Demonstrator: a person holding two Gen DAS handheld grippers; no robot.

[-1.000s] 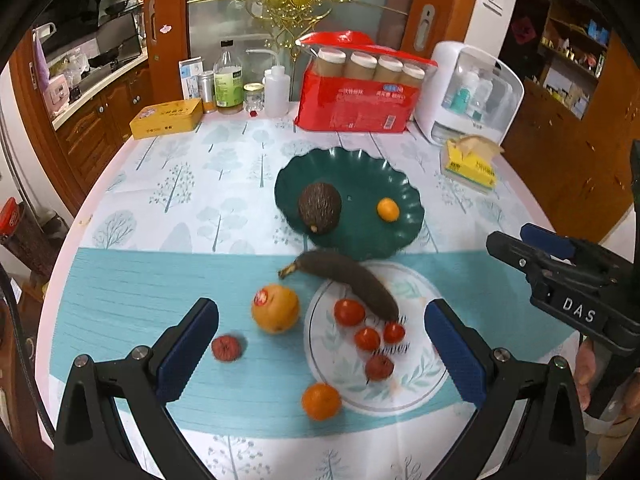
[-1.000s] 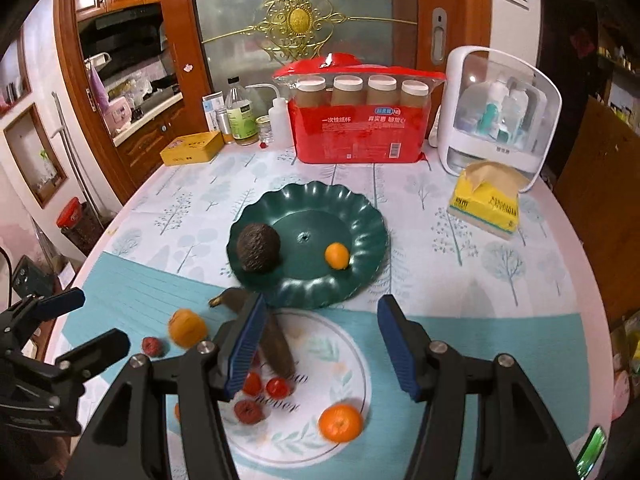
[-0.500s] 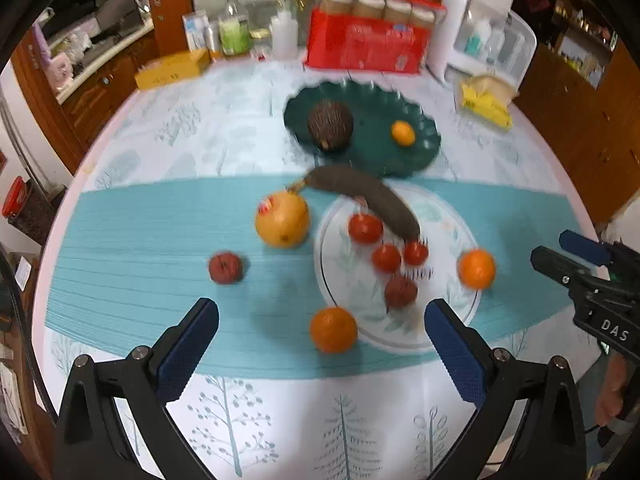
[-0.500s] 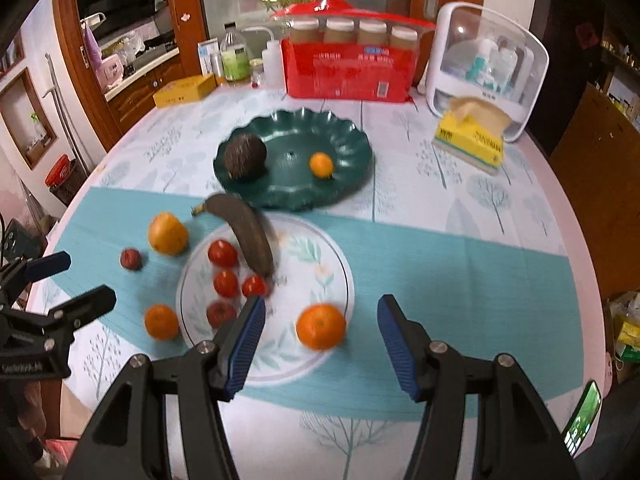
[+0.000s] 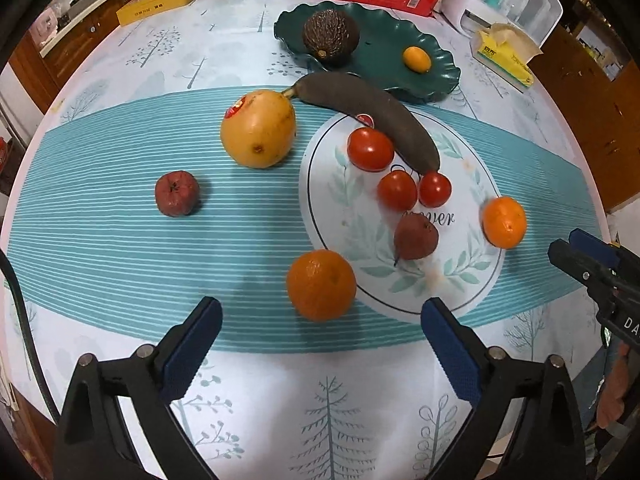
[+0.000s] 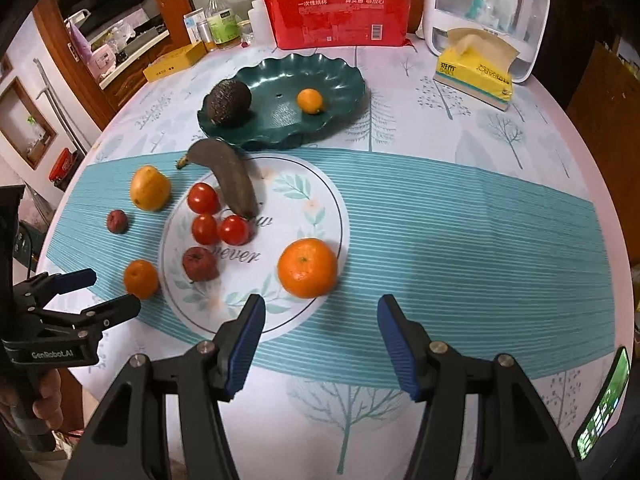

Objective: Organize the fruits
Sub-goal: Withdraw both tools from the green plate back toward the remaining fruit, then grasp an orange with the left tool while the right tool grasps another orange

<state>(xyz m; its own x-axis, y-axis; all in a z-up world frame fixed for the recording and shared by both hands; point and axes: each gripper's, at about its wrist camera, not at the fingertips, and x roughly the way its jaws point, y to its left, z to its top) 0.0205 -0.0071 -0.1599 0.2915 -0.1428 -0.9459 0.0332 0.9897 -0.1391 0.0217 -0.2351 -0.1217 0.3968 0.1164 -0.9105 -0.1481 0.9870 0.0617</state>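
A green scalloped plate holds an avocado and a small orange fruit. A white round mat carries a dark banana, three tomatoes and a dark red fruit. An orange lies just ahead of my open left gripper. Another orange lies just ahead of my open right gripper. A yellow fruit and a dark red fruit lie on the cloth to the left.
At the back stand a red pack of paper cups, a white dispenser, a yellow tissue pack, bottles and a yellow box. The round table's edge curves close on the right.
Both grippers have moved lower and closer to the table. The fruits look larger, and each orange now sits just in front of a gripper. Both stay open.
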